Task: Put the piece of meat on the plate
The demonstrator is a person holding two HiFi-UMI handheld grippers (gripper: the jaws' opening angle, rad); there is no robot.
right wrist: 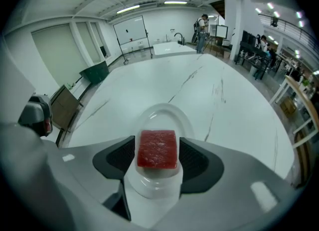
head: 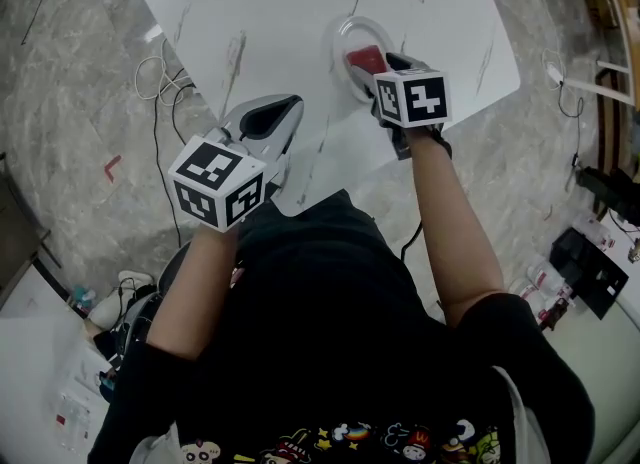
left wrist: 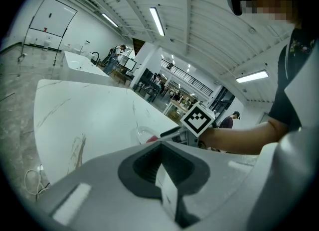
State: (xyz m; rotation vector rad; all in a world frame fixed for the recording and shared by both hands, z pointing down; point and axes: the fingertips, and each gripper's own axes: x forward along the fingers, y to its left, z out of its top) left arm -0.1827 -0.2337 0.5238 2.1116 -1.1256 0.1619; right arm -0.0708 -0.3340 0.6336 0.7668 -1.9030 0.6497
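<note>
Glossy white plate [right wrist: 160,114], rough-grained red meat [right wrist: 157,148], smooth marble-veined tabletop [right wrist: 199,80].

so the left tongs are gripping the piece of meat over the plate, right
Not quite. The right tongs grip the piece of meat over the plate, as the right gripper view shows. The left tongs are shut on nothing, off to the side.

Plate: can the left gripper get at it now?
Probably, at the plate rim: bare table separates it from the left gripper, though the right gripper, holding the meat, covers its middle.
</note>
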